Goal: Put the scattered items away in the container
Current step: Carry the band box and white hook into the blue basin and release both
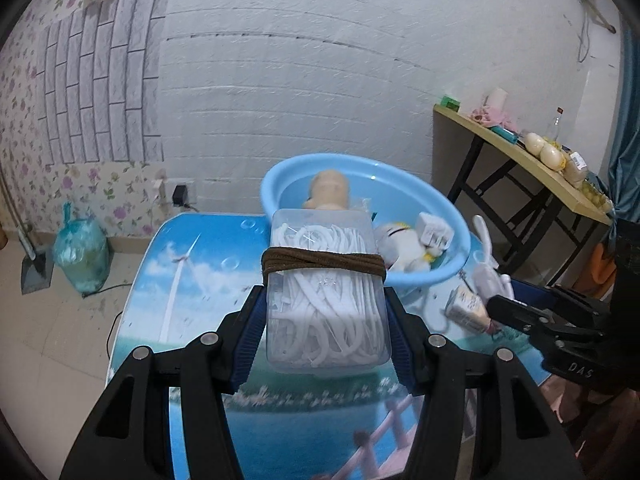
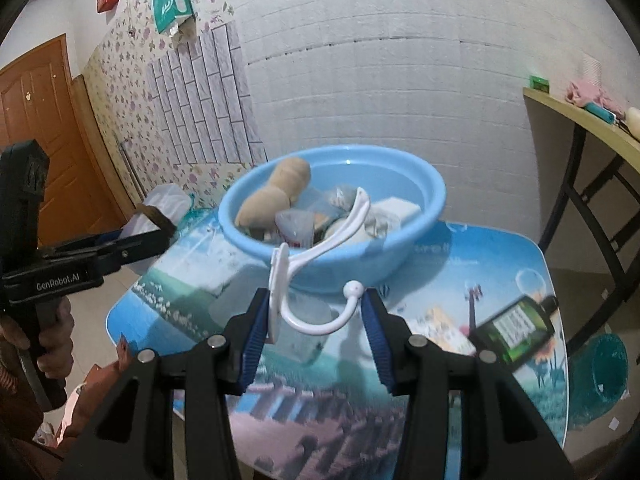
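Observation:
My left gripper (image 1: pixel 326 332) is shut on a clear plastic box of white floss picks (image 1: pixel 326 300), bound with a brown elastic band, held above the table just in front of the blue basin (image 1: pixel 456 256). The basin (image 2: pixel 432 196) holds a beige doll, a white plug and other small items. My right gripper (image 2: pixel 316 328) is shut on a white plastic hook (image 2: pixel 316 264), held above the table with its long arm reaching over the basin's near rim. The right gripper also shows in the left wrist view (image 1: pixel 520 312), the left gripper in the right wrist view (image 2: pixel 132 248).
The small table (image 2: pixel 500 256) has a blue scenery print. A dark green bottle (image 2: pixel 516 328) lies at its right; a small packet (image 1: pixel 466 306) lies near the basin. A wooden side table (image 1: pixel 532 160) with clutter stands to the right, a rubbish bag (image 1: pixel 82 254) on the floor left.

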Action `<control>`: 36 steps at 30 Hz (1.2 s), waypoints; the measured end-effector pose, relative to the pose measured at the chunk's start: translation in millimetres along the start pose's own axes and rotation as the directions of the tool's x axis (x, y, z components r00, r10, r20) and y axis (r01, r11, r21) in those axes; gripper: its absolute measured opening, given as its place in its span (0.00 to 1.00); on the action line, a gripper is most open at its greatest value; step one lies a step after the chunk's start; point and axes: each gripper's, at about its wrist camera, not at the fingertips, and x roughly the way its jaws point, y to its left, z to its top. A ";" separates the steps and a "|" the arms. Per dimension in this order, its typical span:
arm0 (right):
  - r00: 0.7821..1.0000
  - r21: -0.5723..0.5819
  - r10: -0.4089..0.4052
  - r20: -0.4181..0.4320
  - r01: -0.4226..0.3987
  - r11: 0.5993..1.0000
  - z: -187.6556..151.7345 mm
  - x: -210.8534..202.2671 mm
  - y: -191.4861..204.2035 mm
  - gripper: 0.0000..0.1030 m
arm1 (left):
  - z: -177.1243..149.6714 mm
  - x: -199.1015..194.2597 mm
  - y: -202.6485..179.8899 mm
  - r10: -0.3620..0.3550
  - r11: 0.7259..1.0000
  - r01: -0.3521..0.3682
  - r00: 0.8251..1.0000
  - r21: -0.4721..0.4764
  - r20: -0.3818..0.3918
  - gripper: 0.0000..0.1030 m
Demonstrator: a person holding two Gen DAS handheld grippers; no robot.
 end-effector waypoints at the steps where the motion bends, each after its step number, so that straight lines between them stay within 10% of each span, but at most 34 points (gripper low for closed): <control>1: 1.000 0.000 0.003 0.003 -0.003 1.000 3.5 2.3 -0.1 0.44 | 4.2 3.4 -2.4 -0.004 1.000 0.004 1.000 0.004 0.001 0.54; 36: 1.000 0.036 0.006 0.006 -0.006 0.999 69.6 93.9 -54.2 0.45 | 68.7 103.7 -40.3 -0.059 0.991 0.064 0.997 0.117 -0.041 0.61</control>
